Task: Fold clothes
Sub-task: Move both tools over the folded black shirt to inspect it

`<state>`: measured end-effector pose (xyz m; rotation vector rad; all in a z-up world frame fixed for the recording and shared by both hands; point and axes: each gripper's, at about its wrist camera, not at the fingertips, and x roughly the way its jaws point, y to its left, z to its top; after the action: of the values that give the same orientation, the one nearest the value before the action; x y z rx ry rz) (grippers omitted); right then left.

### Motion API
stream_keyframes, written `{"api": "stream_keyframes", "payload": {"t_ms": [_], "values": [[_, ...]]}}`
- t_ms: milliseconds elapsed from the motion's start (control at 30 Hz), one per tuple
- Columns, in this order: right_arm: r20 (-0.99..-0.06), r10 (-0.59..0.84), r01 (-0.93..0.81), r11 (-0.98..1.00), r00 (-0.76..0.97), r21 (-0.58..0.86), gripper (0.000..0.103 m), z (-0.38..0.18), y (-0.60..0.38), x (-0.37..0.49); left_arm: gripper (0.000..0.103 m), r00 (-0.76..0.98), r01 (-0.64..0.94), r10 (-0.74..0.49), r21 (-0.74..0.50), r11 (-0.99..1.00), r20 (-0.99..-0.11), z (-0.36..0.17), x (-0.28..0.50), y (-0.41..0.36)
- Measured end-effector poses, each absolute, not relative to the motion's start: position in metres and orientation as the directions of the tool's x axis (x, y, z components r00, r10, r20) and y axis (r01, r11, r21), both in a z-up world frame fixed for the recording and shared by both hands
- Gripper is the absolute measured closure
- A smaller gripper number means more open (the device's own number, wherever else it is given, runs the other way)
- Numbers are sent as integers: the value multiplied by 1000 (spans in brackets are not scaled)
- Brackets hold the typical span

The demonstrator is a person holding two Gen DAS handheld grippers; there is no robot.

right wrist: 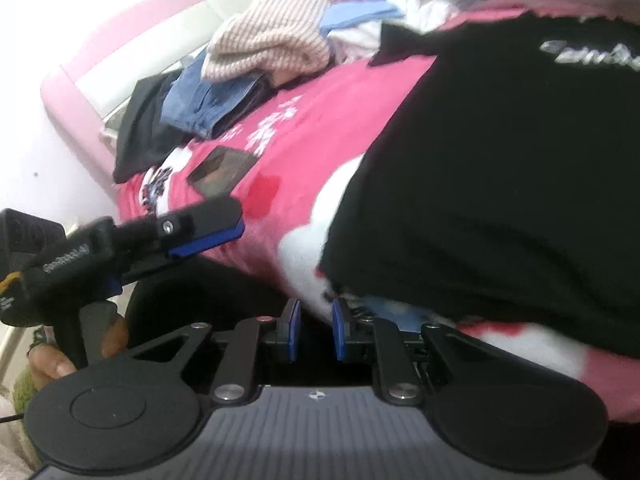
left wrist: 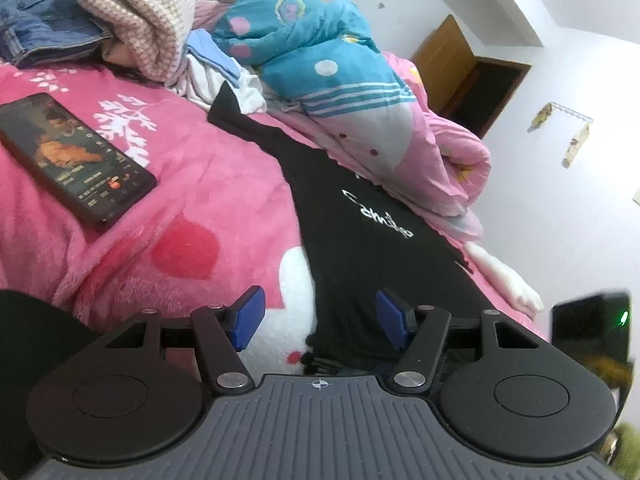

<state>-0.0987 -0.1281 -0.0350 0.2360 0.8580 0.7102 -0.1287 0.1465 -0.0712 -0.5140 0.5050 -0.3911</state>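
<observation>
A black T-shirt (left wrist: 380, 240) with white script lies flat on the pink blanket (left wrist: 192, 200). My left gripper (left wrist: 320, 316) is open at the shirt's near hem: the left pad is over the blanket, the right pad over black cloth, and nothing is pinched. In the right wrist view the same T-shirt (right wrist: 500, 180) fills the right side. My right gripper (right wrist: 316, 328) sits just below the hem's corner. Its blue pads (right wrist: 294, 328) stand a narrow gap apart with no cloth between them. The left gripper (right wrist: 224, 220) shows from the side at the left, held by a hand (right wrist: 52, 360).
A phone (left wrist: 72, 160) with a lit screen lies on the blanket, left of the shirt. Behind it are jeans (left wrist: 40, 12), a houndstooth knit (left wrist: 144, 12) and a blue patterned quilt (left wrist: 320, 52). A white wall and wooden door (left wrist: 472, 72) are to the right, past the bed's edge.
</observation>
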Motion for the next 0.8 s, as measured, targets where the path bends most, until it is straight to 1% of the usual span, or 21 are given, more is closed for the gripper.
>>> {"api": "stream_keyframes", "payload": {"t_ms": [100,200,300,433,533,600,700,767,800], "values": [[-569,619,-433,786,542,443,85,-14,-147,-85,41,800,237,-486,-558,795,-352,-74,-124,147],[-573,546,-400,838,611,372,85,-7,-145,-62,42,797,237,-486,-554,798,-359,-74,-121,146],[-611,556,-422,829,563,366,85,-24,-132,-61,43,797,238,-478,-536,810,-368,-72,-121,145],[-686,577,-457,804,444,380,85,-58,-119,-93,43,803,257,-470,-499,828,-367,-68,-120,143],[-723,539,-439,826,432,354,85,-63,-129,-111,43,791,310,-498,-468,827,-356,-63,-115,133],[-689,532,-417,839,492,349,85,-49,-146,-111,43,773,357,-526,-442,823,-354,-61,-110,122],[-596,541,-381,841,593,384,85,-22,-173,-99,43,734,424,-560,-385,819,-383,-64,-101,96],[-579,528,-363,849,621,385,85,-20,-184,-86,45,702,446,-576,-373,814,-419,-74,-94,80],[-590,515,-329,856,622,399,85,-25,-193,-79,46,687,439,-572,-370,819,-449,-80,-90,73]]}}
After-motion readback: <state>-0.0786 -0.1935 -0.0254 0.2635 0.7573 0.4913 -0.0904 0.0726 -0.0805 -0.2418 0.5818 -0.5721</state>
